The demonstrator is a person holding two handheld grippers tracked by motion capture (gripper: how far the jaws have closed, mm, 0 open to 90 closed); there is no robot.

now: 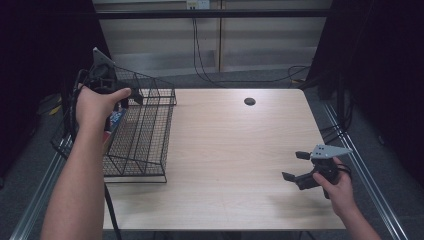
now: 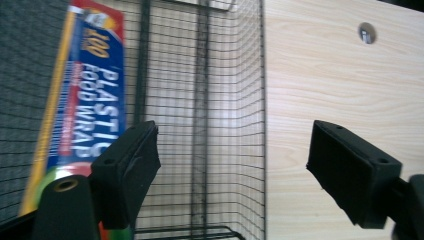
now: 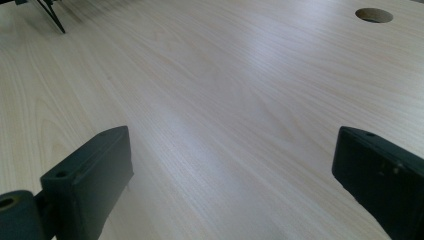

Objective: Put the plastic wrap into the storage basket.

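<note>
From the high view, my left hand [image 1: 97,106] is raised over the black wire basket [image 1: 142,130] at the table's left edge, with the left gripper [image 1: 131,98] tipped down over its rim — from here I cannot tell how far its jaws stand apart. My right hand [image 1: 339,187] sits low near the front right corner of the light wood table [image 1: 230,150], and the right gripper [image 1: 295,166] points left across the bare top with its jaws spread wide. A round cable hole [image 1: 249,101] lies near the far edge, and the middle of the table between basket and right gripper is open.

In the left gripper view, the jaws are wide apart with nothing between them. One jaw hangs over the basket's mesh floor, the other over bare wood beside the basket wall. A blue box [image 2: 82,95] lies in the basket along its far side — I can read "100" and "PLASTIC FOOD WRAP" on it.

In the right gripper view, the jaws stand wide over bare table, holding nothing, with the cable hole far ahead.
</note>
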